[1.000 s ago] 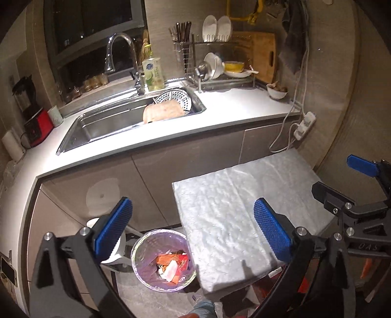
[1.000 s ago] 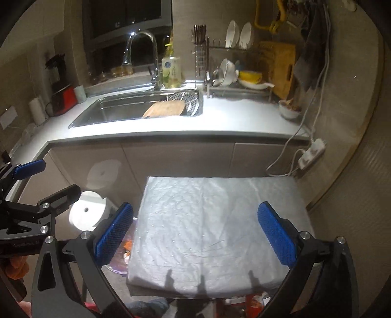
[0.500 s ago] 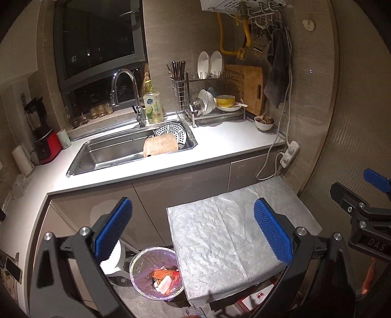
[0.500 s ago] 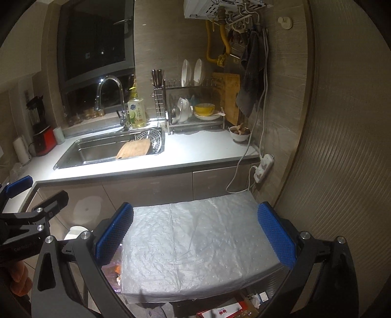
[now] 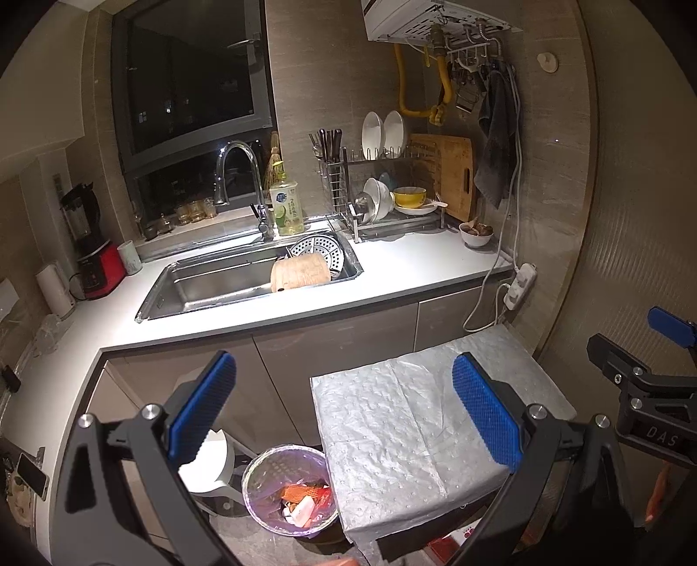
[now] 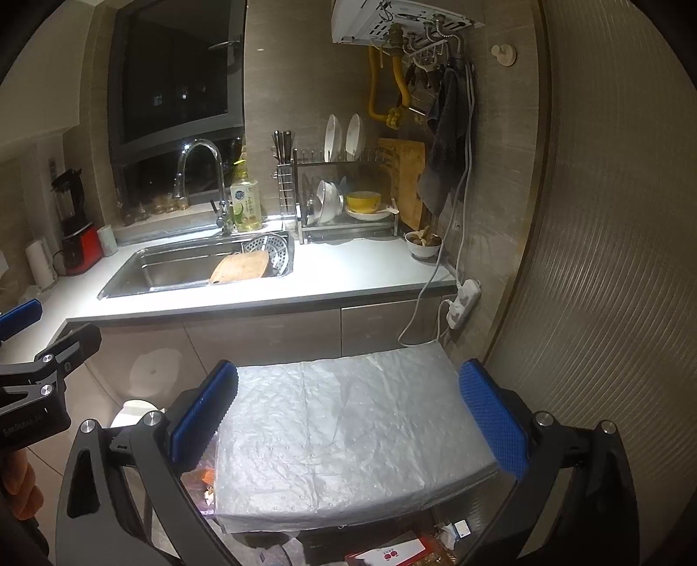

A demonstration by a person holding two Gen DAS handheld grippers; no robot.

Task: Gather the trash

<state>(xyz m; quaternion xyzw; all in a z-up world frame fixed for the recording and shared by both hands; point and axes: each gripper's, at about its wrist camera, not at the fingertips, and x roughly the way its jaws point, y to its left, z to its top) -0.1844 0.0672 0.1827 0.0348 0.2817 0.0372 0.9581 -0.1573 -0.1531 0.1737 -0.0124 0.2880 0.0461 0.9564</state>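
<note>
Both cameras now sit higher and farther back than a second ago: the water heater (image 5: 429, 19) has come into the top of the frame, and the foil-covered table (image 5: 418, 418) looks smaller and lower. The left gripper (image 5: 344, 418) is spread wide and holds nothing, its blue pads (image 5: 202, 409) apart across the lower frame. The right gripper (image 6: 348, 418) is equally released and empty, framing the table's bare foil top. The trash bin (image 5: 289, 492), lined with a purple bag, stands on the floor at lower centre of the left view, just left of the table, with orange and white wrappers (image 5: 305, 500) inside. The counter (image 5: 392, 270) with its sink (image 5: 244, 278) runs across mid-frame.
</note>
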